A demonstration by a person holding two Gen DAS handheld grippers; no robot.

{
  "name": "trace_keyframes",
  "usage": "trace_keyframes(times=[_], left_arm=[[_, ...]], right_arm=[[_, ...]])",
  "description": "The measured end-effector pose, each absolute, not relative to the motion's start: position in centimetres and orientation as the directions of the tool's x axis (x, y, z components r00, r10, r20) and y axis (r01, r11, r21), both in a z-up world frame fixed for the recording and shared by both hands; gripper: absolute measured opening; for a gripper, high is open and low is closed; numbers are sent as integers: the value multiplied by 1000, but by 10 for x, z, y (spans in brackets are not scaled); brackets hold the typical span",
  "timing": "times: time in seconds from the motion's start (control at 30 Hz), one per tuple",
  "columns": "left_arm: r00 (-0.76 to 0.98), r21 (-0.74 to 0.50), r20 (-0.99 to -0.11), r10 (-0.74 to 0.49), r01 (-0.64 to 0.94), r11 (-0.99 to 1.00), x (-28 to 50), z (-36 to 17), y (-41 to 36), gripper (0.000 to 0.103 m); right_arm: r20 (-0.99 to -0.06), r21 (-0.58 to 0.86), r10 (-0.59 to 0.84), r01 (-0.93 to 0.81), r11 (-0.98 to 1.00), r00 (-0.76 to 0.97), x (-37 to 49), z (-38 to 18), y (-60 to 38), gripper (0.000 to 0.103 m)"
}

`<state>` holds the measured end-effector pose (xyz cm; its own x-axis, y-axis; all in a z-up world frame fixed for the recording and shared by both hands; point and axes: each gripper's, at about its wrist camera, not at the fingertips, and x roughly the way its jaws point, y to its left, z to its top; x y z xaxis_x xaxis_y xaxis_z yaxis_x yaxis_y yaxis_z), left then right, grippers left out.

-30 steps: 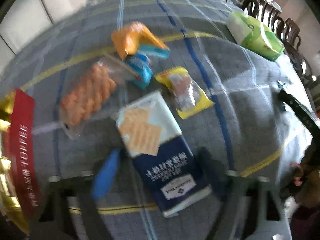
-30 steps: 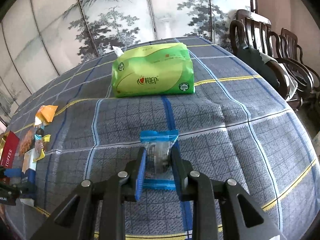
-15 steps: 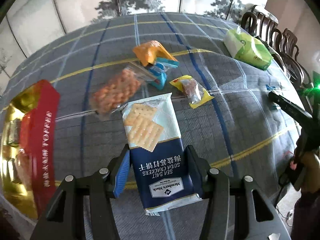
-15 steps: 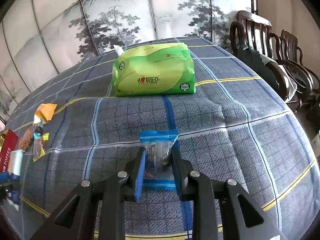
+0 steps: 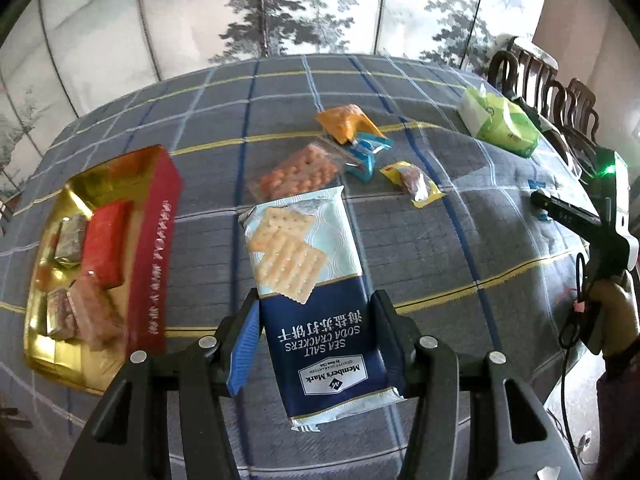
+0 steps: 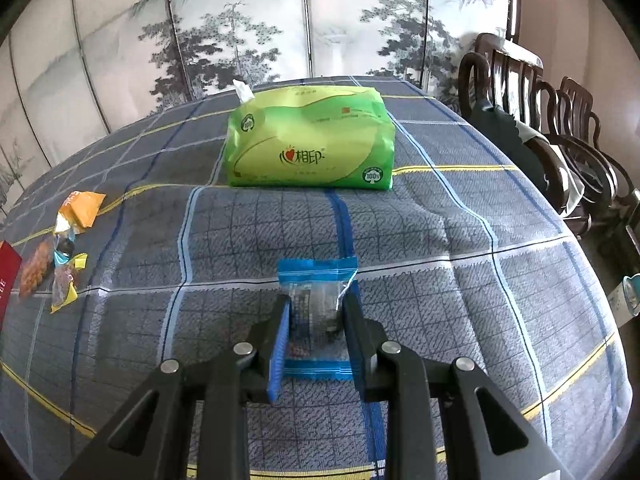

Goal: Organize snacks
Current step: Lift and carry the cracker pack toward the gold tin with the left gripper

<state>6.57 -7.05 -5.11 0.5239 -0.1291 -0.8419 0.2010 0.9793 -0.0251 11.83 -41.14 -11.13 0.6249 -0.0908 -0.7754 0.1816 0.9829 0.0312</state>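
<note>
Cracker pack (image 5: 308,280), labelled "Member's Mark Sea Salt Soda Crackers", was clamped in the left gripper (image 5: 316,320). Right gripper (image 6: 316,320) pinched a blue-edged snack packet (image 6: 316,304); its print was unreadable.

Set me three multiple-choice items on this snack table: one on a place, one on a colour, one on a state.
1. Where does the red toffee box lie from the cracker pack in the left wrist view?
A. left
B. right
C. beneath it

2. What colour is the tissue pack?
A. red
B. green
C. white

3. What is the right gripper doing?
A. standing open over bare cloth
B. gripping the tissue pack
C. gripping a blue-edged snack packet

Key: 1 A, the box sits at the picture's left edge. 2 B, its wrapper is bright green. 3 C, both fingers press the packet's sides.
</note>
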Motion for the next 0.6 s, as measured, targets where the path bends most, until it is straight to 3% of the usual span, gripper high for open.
trace_keyframes(times=[0.6], left_arm=[[623,-21,-777,-87,113,993,42,-21,-13,49]], right_arm=[[-777,-31,-137,181,983,614,121,-111,-404,26]])
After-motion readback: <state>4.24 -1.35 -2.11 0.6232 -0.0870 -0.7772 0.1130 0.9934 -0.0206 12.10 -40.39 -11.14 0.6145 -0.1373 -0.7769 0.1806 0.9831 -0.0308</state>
